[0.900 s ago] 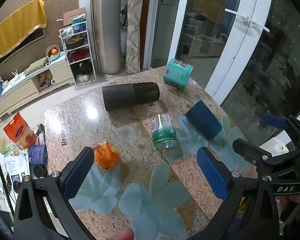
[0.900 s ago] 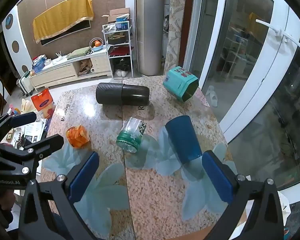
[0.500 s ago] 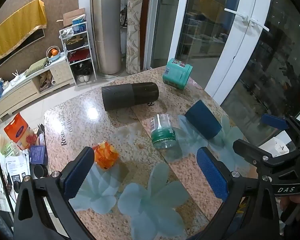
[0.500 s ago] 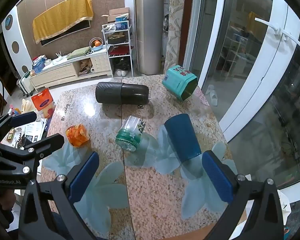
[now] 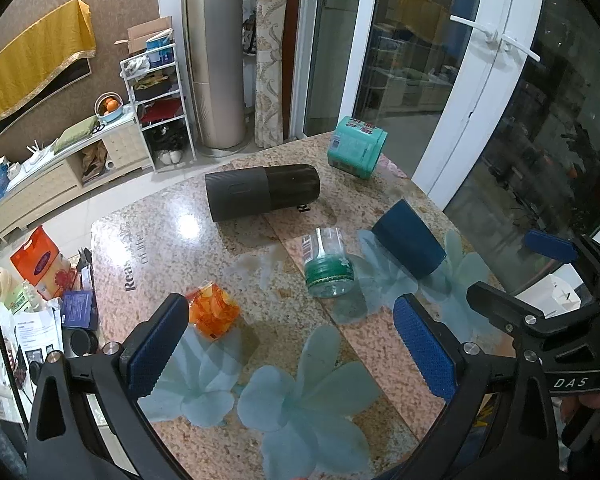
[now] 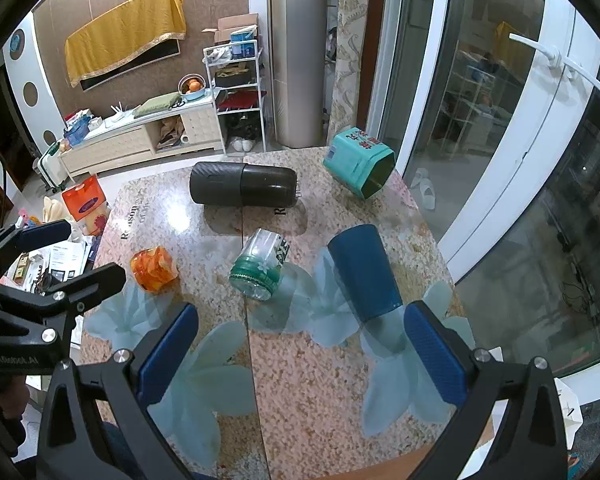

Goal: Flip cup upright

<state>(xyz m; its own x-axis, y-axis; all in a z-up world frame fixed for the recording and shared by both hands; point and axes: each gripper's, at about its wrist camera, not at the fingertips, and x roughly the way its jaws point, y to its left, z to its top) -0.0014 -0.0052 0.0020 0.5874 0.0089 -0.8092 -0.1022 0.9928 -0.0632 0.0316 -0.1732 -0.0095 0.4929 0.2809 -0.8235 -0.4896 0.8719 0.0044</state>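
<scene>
**Both claws wide apart above the table, holding nothing**

The left claw hangs over the near edge of the table with its two blue pads spread wide; nothing sits between them and they touch nothing. The right claw is the same: pads far apart, empty, raised above the stone top. Each claw shows at the edge of the other's view, side by side and apart.

The blue cup lies on its side on the table, on the right half, its length running toward the right claw. Its near end lies close in front of that claw's right pad, without contact. In the left view the blue cup is ahead and to the right of the left claw.

Just left of the cup lies a glass jar with a green band, also tipped over. Farther left sits a small orange jar. Behind them a black cylinder lies across the table, and a teal tin rests tilted near the far right corner.
</scene>
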